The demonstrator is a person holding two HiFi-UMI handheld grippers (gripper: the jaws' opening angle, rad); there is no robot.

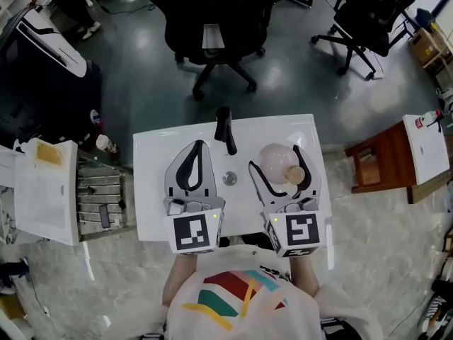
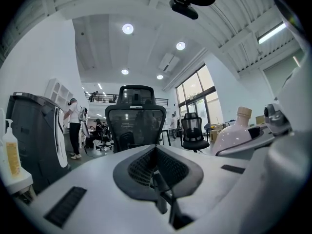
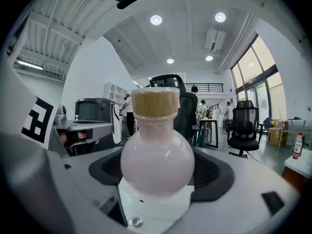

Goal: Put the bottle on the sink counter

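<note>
Head view: on a dark glossy floor with two black office chairs (image 1: 212, 27) at 12 and 2 o'clock, one white sink counter (image 1: 152, 190) carries one black faucet (image 1: 225, 129), one drain (image 1: 229, 178) and, at the drain's 3 o'clock, the one pink cork-stoppered bottle (image 1: 272, 163). Left gripper view adds the ceiling with four round lights (image 2: 127, 29) and a standing person (image 2: 74, 126) at 9 o'clock, and shows the left gripper (image 2: 157, 172) with its jaws pressed together on nothing. Right gripper view shows the right gripper (image 3: 157, 179) with its jaws spread wide and clasping the bottle's round body, the drain at 6 o'clock beneath.
</note>
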